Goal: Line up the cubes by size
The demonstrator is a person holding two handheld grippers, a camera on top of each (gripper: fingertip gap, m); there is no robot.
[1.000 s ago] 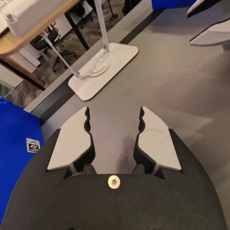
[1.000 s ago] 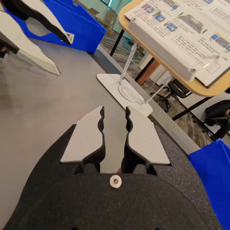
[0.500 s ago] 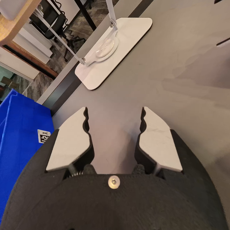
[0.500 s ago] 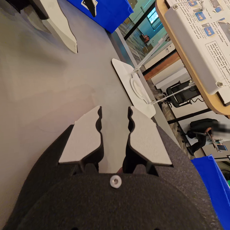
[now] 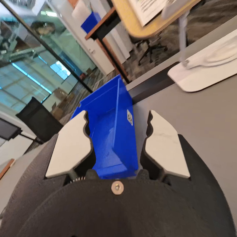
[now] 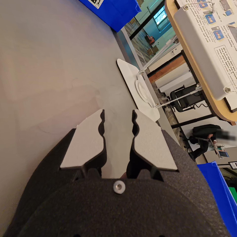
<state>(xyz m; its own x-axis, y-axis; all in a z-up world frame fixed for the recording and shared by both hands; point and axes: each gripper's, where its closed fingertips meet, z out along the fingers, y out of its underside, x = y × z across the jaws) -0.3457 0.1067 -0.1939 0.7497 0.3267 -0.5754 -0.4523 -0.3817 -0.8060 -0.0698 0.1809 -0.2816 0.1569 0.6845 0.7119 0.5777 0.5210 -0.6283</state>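
The left gripper (image 5: 118,112) hung with its fingers wide apart and nothing between the pads, aimed over a blue bin (image 5: 110,128) at the edge of the grey table (image 5: 192,128) (the view was blurred). The white stand base (image 6: 129,77) lay farther right. The right gripper (image 6: 118,111) had its fingers partly apart, bare, above the table. No cubes showed in either view.

Matt grey table (image 6: 51,64) (glossy blue plastic bin (image 5: 115,134)).
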